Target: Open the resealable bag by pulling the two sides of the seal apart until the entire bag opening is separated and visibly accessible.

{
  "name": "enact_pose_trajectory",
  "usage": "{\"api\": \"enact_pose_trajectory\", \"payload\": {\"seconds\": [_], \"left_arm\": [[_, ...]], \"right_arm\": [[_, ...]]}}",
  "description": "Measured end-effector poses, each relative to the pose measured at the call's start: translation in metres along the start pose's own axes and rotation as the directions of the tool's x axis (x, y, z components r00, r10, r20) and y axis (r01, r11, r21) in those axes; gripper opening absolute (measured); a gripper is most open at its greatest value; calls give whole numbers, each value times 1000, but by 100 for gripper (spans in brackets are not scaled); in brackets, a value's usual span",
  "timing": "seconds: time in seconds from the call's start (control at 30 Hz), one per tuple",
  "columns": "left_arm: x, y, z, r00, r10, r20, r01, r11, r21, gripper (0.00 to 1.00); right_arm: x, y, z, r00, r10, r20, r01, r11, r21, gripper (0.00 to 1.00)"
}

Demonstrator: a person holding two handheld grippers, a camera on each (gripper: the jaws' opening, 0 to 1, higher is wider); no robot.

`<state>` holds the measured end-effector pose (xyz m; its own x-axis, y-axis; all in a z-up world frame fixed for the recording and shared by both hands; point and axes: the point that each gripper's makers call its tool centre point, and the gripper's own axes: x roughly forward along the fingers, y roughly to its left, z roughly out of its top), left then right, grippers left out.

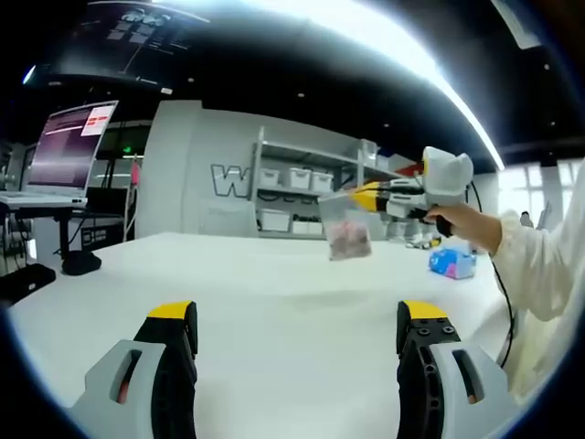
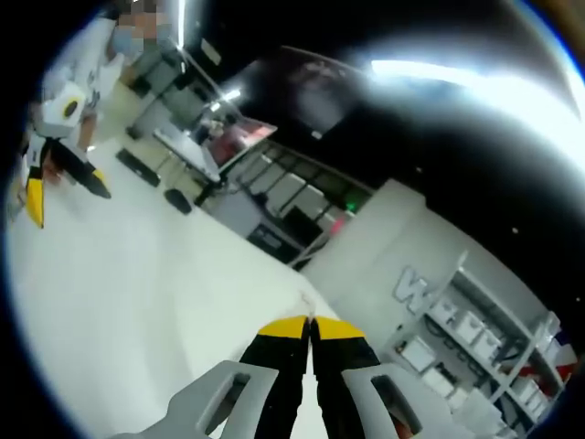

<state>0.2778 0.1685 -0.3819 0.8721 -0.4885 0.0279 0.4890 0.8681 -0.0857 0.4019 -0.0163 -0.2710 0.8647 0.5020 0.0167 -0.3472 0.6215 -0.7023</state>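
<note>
Above the far right of the white table (image 1: 274, 302), the right gripper (image 1: 358, 198) pinches with closed fingers the top edge of the thin, light, floppy resealable bag (image 1: 345, 230), while the left gripper (image 1: 297, 334) waits with fingers wide open and empty, and should probably take the opposite lip of the seal.

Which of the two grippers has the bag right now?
The right gripper, seen across the table in the left gripper view, shut on the bag, which hangs above the white table. The left gripper stands open.
</note>
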Motion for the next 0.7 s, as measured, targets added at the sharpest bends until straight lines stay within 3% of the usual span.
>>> {"api": "enact_pose_trajectory", "payload": {"seconds": [0.4, 0.7], "left_arm": [[0, 1, -1, 1000, 4, -2, -4, 1000, 3, 89], [0, 2, -1, 1000, 5, -5, -5, 1000, 1, 89]], "right_arm": [[-16, 14, 16, 999, 27, 38, -26, 999, -33, 0], [-28, 20, 17, 998, 36, 44, -34, 998, -45, 0]]}}
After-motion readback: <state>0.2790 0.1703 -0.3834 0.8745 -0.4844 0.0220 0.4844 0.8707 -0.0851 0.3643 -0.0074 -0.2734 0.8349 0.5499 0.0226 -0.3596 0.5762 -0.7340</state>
